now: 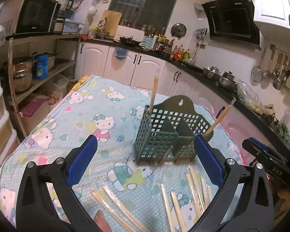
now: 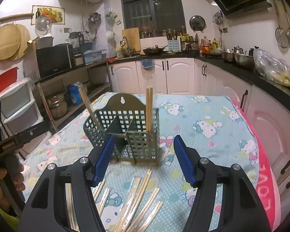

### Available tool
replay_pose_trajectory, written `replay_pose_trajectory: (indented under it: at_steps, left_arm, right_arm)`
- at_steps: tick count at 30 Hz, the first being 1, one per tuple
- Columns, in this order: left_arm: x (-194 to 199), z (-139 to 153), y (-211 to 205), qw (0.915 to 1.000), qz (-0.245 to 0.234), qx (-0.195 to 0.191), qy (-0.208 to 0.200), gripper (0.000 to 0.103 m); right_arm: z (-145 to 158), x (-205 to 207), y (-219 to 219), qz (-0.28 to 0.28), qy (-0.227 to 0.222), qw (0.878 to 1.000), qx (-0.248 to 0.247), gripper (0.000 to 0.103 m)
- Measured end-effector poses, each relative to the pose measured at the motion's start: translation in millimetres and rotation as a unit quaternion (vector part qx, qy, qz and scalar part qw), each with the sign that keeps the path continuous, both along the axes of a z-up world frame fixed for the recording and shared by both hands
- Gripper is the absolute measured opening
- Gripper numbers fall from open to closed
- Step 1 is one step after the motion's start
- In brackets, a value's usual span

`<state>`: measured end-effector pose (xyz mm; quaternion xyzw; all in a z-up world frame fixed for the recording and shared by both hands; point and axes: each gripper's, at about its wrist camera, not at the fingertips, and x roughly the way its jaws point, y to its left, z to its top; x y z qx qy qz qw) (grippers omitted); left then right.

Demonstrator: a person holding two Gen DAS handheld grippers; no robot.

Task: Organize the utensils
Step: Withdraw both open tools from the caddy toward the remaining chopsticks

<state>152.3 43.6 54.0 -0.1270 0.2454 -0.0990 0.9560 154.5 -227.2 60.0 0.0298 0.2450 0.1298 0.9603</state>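
Holder (image 2: pixel 125 133): dark green perforated plastic caddy, upright on cartoon-print cloth (image 2: pixel 212 116) over table, divided by inner partitions into compartments, arched hanging tab at back.

Contents, right wrist view: one chopstick pair (image 2: pixel 149 108) upright in right-hand compartment; one single chopstick (image 2: pixel 89 108) tilted left in left-hand compartment. Same items in left wrist view: upright stick (image 1: pixel 153 94) at far left corner, tilted stick (image 1: pixel 221 116) leaning out to right.

Loose chopsticks (image 2: pixel 137 199): scattered flat on cloth just in front of holder, several in clear wrappers, fanned and partly overlapping. Also visible in left wrist view as loose chopsticks (image 1: pixel 183 199), split into left and right clusters.

Left gripper (image 1: pixel 145 154): jaws spread wide, nothing between blue pads; aimed at front face of holder, above cloth, apart from all sticks.

Right gripper (image 2: pixel 144 154): jaws parted moderately, nothing pinched; holder front framed between pads but not touched.

Hand (image 2: pixel 13 176) on left gripper handle visible at left edge of right wrist view.

Background: kitchen counter (image 2: pixel 241 67) with pots, white cabinets, microwave (image 2: pixel 54 60) on shelf.
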Motion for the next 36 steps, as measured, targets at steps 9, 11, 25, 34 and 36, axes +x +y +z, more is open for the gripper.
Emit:
replay_pose_trajectory:
  at_steps: [9, 11, 25, 34, 36]
  left_arm:
    - [-14.0, -18.4, 16.4, 0.9996, 0.013, -0.003, 0.023, 0.091]
    - [-15.8, -21.5, 17.8, 0.9995, 0.014, -0.004, 0.027, 0.091]
    - [-28.7, -54.5, 21.0, 0.9971, 0.013, 0.001, 0.075, 0.091]
    - [-30.7, -79.4, 23.3, 0.9931, 0.005, -0.018, 0.116, 0.086]
    - [-30.8, -84.0, 24.5, 0.992, 0.005, -0.023, 0.124, 0.083]
  right_arm:
    - [-15.9, -11.1, 8.3, 0.012, 0.017, 1.0, -0.007, 0.061]
    - [-18.7, -12.5, 10.7, 0.016, 0.02, 1.0, -0.008, 0.061]
    - [-49.9, -17.7, 25.1, 0.028, 0.057, 0.998, -0.02, 0.061]
    - [-69.9, -5.3, 26.6, 0.021, 0.094, 0.995, -0.031, 0.059]
    - [-74.5, -1.1, 25.7, 0.019, 0.103, 0.994, -0.031, 0.055]
